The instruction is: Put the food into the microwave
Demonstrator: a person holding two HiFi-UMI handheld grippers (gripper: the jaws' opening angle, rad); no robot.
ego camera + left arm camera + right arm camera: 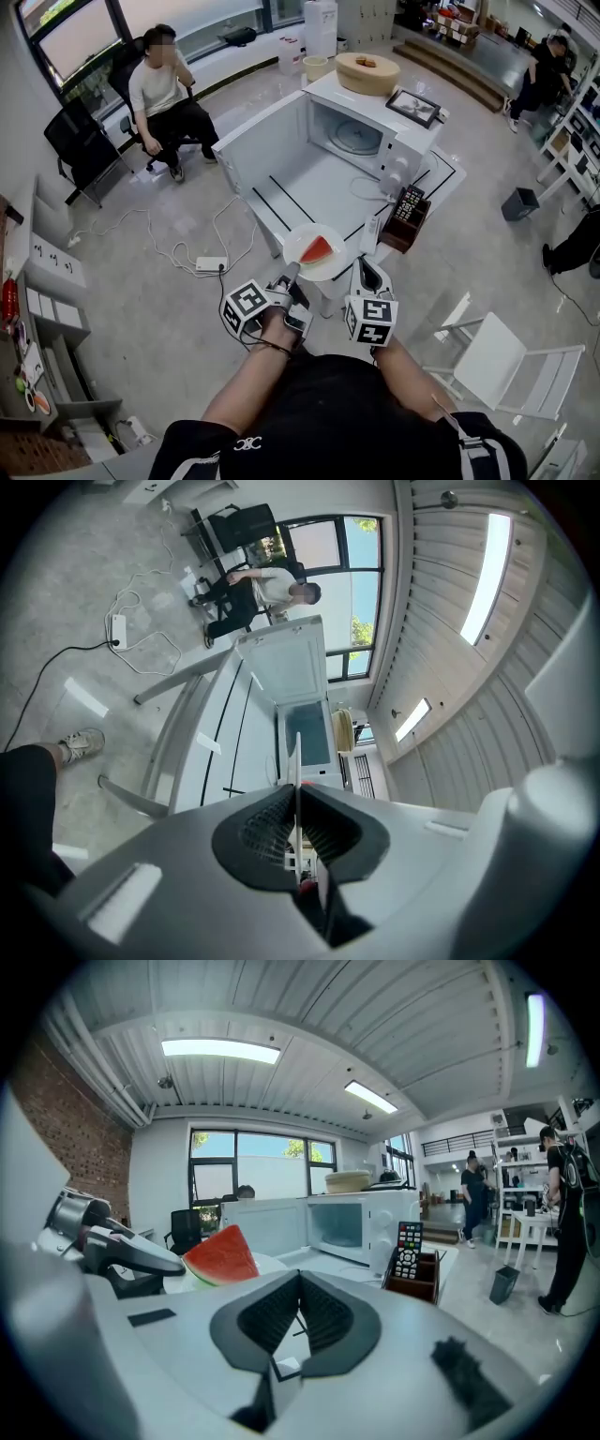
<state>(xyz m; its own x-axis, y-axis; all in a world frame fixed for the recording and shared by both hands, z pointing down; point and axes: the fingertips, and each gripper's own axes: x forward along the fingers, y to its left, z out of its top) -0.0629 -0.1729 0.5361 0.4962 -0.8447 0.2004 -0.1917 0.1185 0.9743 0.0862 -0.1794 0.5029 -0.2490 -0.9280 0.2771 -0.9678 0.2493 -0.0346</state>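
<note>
A red watermelon slice point(318, 249) lies on a white plate point(330, 265), held over the near edge of the white table point(314, 192). My left gripper point(292, 274) is shut on the plate's near-left rim; in the left gripper view the plate point(297, 761) shows edge-on between the jaws. My right gripper point(368, 274) hangs just right of the plate, shut with nothing in it. In the right gripper view the watermelon slice point(221, 1255) is to the left. The white microwave point(370, 133) stands at the table's far end, its door point(267, 150) swung open to the left.
A wooden box with a remote control point(409, 212) stands on the table's right side. A round bamboo basket point(367, 72) and a framed picture point(413, 106) rest on the microwave. A person sits on a chair point(164, 98) at the back left. A white folding chair point(497, 364) is near right, and cables point(208, 263) lie on the floor.
</note>
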